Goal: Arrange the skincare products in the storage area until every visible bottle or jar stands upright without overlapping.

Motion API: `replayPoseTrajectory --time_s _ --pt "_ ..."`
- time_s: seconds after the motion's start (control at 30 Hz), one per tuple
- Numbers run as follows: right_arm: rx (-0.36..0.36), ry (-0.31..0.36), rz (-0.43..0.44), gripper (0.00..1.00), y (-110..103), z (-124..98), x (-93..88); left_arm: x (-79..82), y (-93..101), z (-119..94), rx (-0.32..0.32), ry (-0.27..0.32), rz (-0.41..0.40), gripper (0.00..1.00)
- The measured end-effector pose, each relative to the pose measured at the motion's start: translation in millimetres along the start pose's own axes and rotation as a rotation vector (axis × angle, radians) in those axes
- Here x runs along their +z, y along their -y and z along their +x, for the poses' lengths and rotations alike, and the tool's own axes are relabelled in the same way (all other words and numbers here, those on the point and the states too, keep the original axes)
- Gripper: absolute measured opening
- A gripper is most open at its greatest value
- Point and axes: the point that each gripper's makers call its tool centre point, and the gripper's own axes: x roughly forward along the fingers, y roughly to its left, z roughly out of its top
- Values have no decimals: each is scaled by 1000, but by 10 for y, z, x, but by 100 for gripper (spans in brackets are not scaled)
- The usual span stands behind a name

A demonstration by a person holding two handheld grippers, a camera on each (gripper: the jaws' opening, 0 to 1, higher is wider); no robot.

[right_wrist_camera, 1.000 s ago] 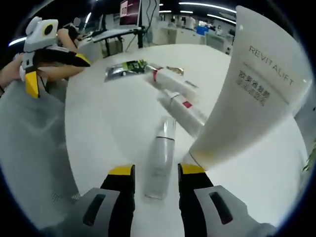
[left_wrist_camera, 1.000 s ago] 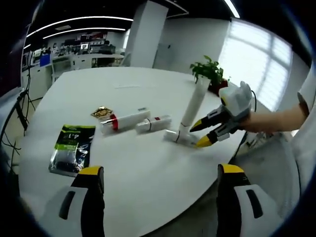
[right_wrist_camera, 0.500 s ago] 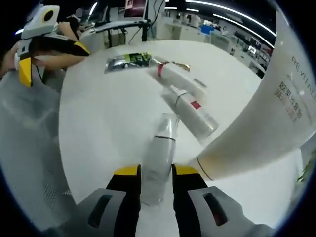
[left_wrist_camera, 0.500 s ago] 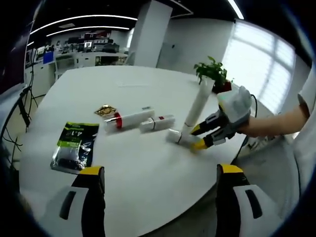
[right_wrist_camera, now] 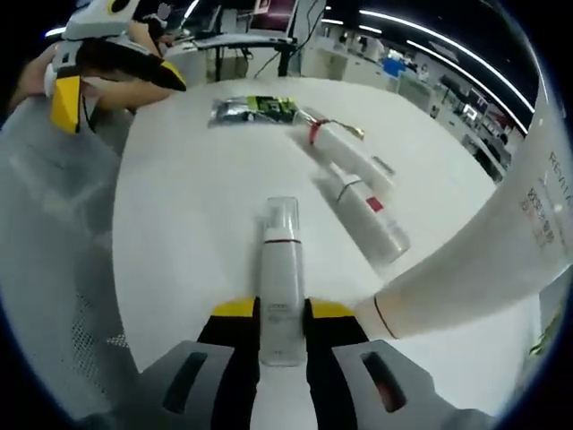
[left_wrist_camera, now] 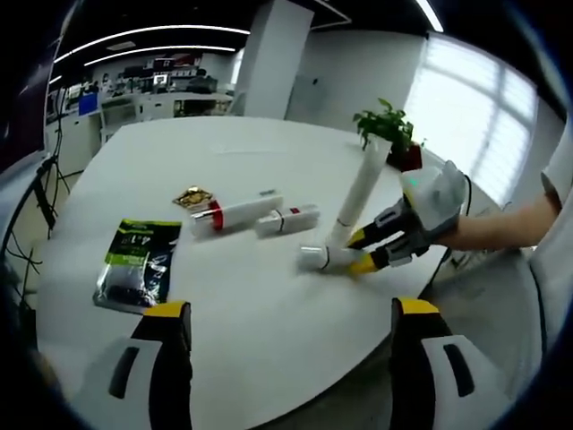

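With the left tongs (left_wrist_camera: 282,336) apart and idle over the bench (left_wrist_camera: 269,296), the two tubes (left_wrist_camera: 235,213) lie flat mid-bench. Right tongs (right_wrist_camera: 281,313) are clamped low on the lying bottle (right_wrist_camera: 281,278), beside the tall upright tube (right_wrist_camera: 483,260). Bottle looks light, rigid, slick; grip mid-body, or it may slip when tipped upright.

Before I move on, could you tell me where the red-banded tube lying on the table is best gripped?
Probably mid-body, jaws across its width from above: the red-banded tube lies flat on the table, capped end toward the green sachet, with a second tube close by.
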Motion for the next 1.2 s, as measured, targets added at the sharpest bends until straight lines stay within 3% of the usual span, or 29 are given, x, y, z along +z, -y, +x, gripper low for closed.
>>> replayPoseTrajectory --time_s 0.33,0.63,0.8,1.2 --pt "-10 30 37 18 8 6 7 -56 9 12 -8 -34 8 84" --pt "-15 45 55 18 11 -2 13 -53 24 15 -5 -32 12 84" --pt "13 73 112 17 -8 -10 33 -29 4 7 -2 -19 2 84" --pt "31 304 311 17 -5 -340 509 51 28 -15 -56 37 -71 84"
